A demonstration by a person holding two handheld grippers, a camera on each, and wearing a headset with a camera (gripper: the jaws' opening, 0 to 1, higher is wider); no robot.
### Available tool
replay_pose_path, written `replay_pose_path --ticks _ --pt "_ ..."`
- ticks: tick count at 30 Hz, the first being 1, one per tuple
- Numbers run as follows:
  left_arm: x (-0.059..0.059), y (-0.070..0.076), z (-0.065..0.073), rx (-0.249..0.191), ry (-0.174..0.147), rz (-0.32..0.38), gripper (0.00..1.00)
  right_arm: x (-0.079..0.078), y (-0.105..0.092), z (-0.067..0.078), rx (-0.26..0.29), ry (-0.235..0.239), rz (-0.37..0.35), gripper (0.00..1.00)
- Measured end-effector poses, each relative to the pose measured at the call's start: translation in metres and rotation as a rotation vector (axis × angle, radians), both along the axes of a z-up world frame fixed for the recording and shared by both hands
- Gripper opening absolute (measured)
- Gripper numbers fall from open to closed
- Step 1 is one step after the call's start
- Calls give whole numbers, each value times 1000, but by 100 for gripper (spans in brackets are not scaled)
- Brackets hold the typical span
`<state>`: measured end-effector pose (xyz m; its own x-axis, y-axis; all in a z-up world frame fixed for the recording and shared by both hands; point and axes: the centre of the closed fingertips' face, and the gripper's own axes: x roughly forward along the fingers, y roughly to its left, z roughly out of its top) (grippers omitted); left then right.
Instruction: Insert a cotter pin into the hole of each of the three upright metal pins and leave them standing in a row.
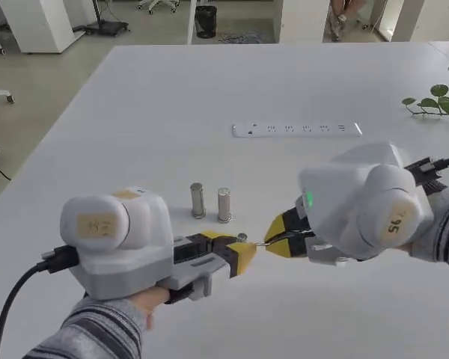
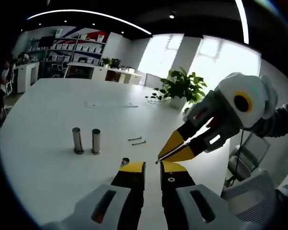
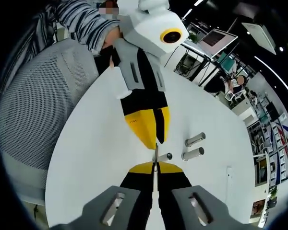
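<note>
Two metal pins (image 1: 198, 200) (image 1: 224, 204) stand upright side by side on the white table (image 1: 135, 134); the left gripper view shows them too (image 2: 77, 140) (image 2: 95, 141). A third, shorter-looking pin (image 1: 242, 238) (image 2: 125, 161) (image 3: 165, 156) stands just outside my left gripper's far jaw. My left gripper (image 1: 239, 256) (image 2: 152, 167) has a narrow gap with nothing in it. My right gripper (image 1: 275, 244) (image 3: 155, 167) is shut on a thin cotter pin (image 3: 155, 152), whose tip points at the left gripper's tips. Two spare cotter pins (image 2: 137, 141) lie on the table beyond.
A white power strip (image 1: 297, 129) lies across the table's far middle. A green plant (image 1: 434, 101) (image 2: 180, 88) sits at the far right edge. A grey mesh chair (image 3: 33, 96) stands beside the table. Cables trail from both grippers.
</note>
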<state>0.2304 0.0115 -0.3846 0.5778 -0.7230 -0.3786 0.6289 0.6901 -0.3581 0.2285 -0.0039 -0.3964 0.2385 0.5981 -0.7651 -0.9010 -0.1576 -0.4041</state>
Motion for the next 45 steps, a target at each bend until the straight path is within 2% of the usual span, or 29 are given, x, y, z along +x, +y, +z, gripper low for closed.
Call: replay_pose_path --ticks 2,8,14,20,28,32,34,35,37,45 --pt "-2 -1 -1 -2 6 -5 6 -3 2 1 8 5 5 0" --pt "-7 -5 -1 -43 37 -11 2 -7 4 4 23 9 11 0" --pt "-7 -8 1 -75 46 -11 0 -10 5 3 25 14 12 0" --pt "-7 -9 2 -93 58 -11 0 -13 4 3 25 21 9 0" --pt "-8 -12 4 -145 92 0 0 -13 3 4 29 16 5 0" --pt "-8 -12 4 -153 99 2 0 -13 3 4 31 19 3 0" --pt "-8 -12 4 -157 96 5 0 -13 3 4 33 18 0 0" --pt "-8 -12 4 -154 85 3 0 -12 3 5 36 19 -3 0" --pt "-8 -12 7 -133 41 -12 0 -11 4 6 54 33 -22 0" --pt "-10 -11 11 -99 -21 -54 0 -10 3 6 99 94 -70 0"
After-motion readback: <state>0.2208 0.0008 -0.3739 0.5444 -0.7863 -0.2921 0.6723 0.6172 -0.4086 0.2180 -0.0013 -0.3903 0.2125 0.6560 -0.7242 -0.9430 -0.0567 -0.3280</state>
